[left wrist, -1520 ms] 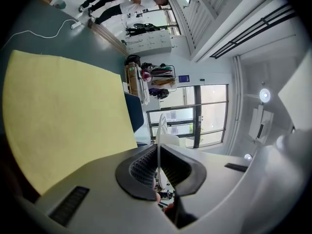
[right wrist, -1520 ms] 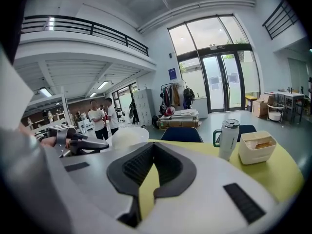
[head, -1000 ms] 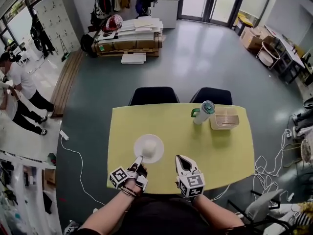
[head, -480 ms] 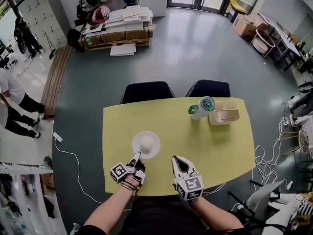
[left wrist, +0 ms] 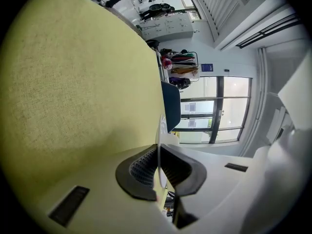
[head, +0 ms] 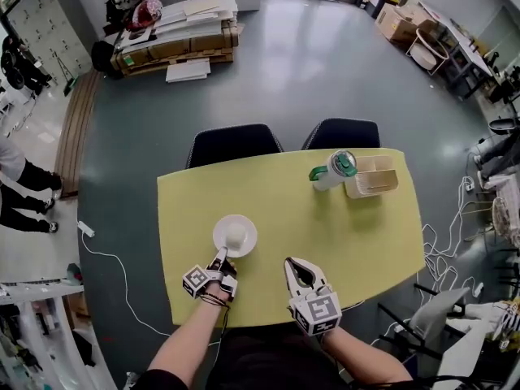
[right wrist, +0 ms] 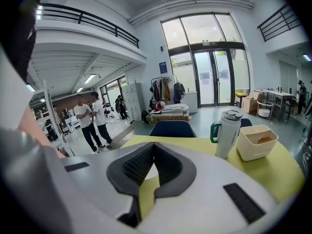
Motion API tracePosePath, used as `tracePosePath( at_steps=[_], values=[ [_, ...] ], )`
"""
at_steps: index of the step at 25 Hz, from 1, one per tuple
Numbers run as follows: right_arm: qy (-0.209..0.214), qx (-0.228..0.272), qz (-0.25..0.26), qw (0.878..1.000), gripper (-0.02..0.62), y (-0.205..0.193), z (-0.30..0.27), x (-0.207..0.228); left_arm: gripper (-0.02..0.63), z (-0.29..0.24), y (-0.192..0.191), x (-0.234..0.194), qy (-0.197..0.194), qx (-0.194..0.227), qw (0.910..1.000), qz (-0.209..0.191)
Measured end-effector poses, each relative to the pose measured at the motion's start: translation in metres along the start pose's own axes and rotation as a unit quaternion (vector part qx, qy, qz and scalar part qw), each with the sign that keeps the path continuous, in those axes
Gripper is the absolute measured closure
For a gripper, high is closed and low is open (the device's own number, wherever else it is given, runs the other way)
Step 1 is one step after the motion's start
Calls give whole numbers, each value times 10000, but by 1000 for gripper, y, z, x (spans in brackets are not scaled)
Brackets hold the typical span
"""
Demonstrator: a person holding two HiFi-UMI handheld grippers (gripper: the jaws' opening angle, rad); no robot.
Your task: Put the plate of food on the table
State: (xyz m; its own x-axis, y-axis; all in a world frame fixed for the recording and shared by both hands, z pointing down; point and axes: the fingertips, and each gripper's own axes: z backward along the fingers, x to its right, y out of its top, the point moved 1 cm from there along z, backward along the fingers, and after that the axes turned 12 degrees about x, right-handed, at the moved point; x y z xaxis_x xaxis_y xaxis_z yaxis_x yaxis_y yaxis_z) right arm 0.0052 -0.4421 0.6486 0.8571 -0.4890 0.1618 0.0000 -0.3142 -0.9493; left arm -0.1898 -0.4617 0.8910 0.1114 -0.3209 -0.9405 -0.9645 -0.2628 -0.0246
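Note:
A white plate (head: pixel 235 235) with a pale round piece of food in its middle sits low at the front left of the yellow table (head: pixel 357 242); I cannot tell whether it rests on the top. My left gripper (head: pixel 220 257) is shut on the plate's near rim. In the left gripper view the thin white plate (left wrist: pixel 160 129) edge runs straight into the closed left gripper (left wrist: pixel 158 152), which is rolled onto its side. My right gripper (head: pixel 297 266) hovers just right of the plate, shut and empty. Its black pads meet in the right gripper (right wrist: pixel 153 145) view.
A white tumbler with a green lid (head: pixel 333 170) (right wrist: pixel 228 133) and a beige box (head: pixel 371 178) (right wrist: pixel 257 141) stand at the table's far right. Two dark chairs (head: pixel 234 143) are tucked in at the far edge. People (right wrist: pixel 90 120) stand off to the left.
The head view has drifted, so the table sits further left and lower in the picture. The left gripper keeps its grip on the plate's rim. The right gripper stays shut beside it.

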Motion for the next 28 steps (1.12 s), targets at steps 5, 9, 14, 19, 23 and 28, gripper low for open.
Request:
tracePosePath(
  at_steps=[5, 9, 14, 19, 23, 28],
  values=[
    [1, -82, -31, 10000, 584, -10, -2, 2, 589, -13, -6, -5, 93, -16, 9999, -50],
    [59, -115, -32, 9999, 584, -14, -5, 0, 589, -21, -5, -10, 198, 5, 9997, -135],
    [55, -150, -20, 9999, 584, -18, -4, 2, 589, -27, -10, -18, 308, -34, 9992, -251],
    [25, -210, -75, 9997, 584, -26, -1, 6, 589, -31, -14, -26, 407, -4, 9988, -255],
    [46, -218, -97, 9997, 584, -31, -1, 7, 589, -34, -15, -30, 488, 26, 9986, -222],
    [46, -264, -130, 9996, 584, -35, -3, 9, 583, -38, -15, -35, 823, 127, 9962, -267]
  ],
)
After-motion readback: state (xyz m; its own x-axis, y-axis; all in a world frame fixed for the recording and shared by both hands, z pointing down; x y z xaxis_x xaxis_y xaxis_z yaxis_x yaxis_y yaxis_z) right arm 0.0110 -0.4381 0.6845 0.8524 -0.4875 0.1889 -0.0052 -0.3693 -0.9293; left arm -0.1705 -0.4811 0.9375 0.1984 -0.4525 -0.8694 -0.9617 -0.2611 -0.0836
